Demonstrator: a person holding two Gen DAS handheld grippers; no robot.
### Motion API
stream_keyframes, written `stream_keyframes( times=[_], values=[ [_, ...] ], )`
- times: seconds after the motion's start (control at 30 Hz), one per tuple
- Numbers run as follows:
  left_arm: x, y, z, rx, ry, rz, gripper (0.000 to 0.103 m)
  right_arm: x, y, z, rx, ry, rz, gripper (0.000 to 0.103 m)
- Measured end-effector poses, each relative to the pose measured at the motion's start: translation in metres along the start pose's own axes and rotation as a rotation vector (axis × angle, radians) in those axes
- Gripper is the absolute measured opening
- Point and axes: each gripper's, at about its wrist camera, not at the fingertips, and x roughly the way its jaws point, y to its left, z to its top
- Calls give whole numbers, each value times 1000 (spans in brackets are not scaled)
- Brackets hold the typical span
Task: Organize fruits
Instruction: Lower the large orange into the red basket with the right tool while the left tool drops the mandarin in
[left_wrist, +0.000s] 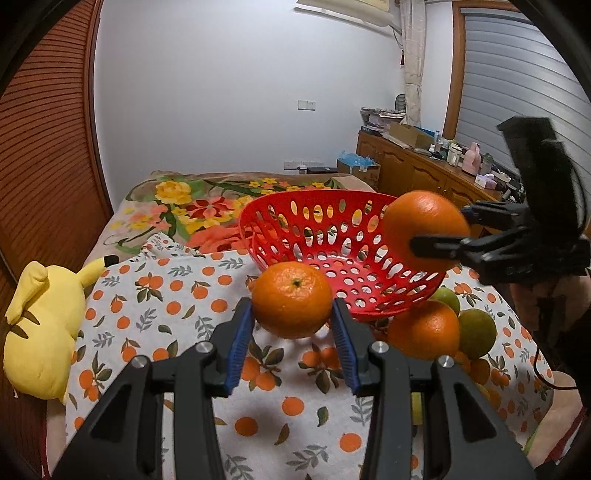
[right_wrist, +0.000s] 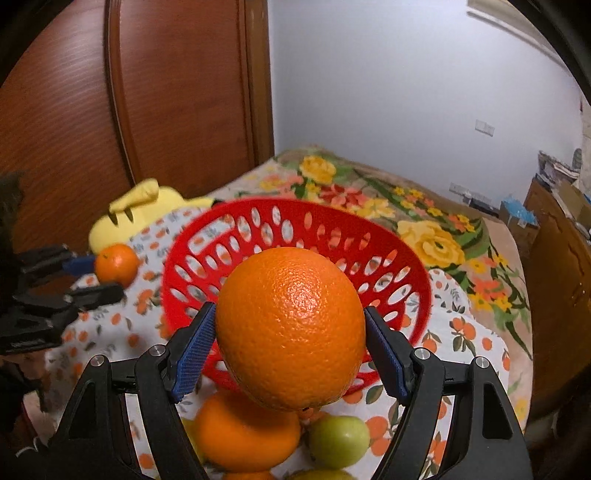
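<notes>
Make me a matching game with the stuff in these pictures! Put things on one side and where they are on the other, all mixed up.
Things:
1. small orange
2. big orange
3. red basket
4. green fruit

Places:
A. lying on the cloth beside the loose orange
B. gripped by the right gripper
C. sitting empty on the cloth
D. gripped by the left gripper

Pairs: 1-D, 2-B, 3-C, 4-A
</notes>
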Motion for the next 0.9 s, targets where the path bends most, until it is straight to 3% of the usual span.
stream_keyframes(
  times=[0.4,0.9],
  values=[
    [7,8,7,-7,-11,-14,41,51,8,-1,-93,198,15,80],
    [12,11,9,-13,-10,-14,41,87,10,4,-126,342,22,81]
  ],
)
